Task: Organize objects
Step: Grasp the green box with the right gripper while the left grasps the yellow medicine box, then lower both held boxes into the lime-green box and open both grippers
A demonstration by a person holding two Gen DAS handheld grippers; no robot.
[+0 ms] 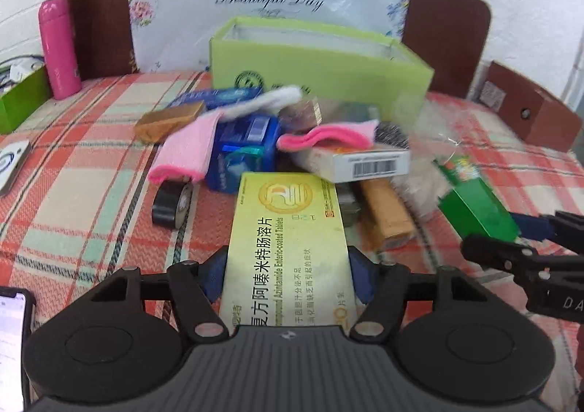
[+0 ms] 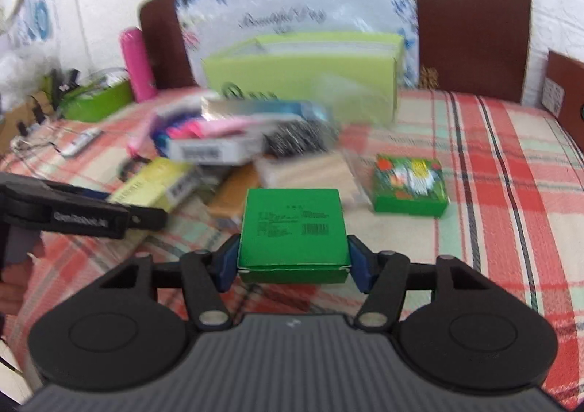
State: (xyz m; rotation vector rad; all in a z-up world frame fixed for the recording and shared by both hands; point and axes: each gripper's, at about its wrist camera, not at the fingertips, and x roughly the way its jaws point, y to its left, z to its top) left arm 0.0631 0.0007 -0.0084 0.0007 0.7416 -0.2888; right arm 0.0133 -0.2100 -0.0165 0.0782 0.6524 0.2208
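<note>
Left wrist view: left gripper point(image 1: 288, 273) pinches a flat yellow cardboard tablet box point(image 1: 288, 240) by its long sides, glossy, printed, held level over the plaid cloth point(image 1: 84, 171). Beyond it lies a jumble of cartons, pink fabric and a tape roll point(image 1: 172, 203), in front of the open lime-green box point(image 1: 321, 61).

Right wrist view, blurred: right gripper point(image 2: 292, 262) clamps a squarish green carton point(image 2: 292, 229), matte, level above the cloth. A second green carton point(image 2: 410, 184) lies to the right.

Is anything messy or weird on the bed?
Yes. Boxes and pink cloths lie jumbled in a pile in front of the open lime-green box, not inside it. A white box sits tilted on top.
</note>
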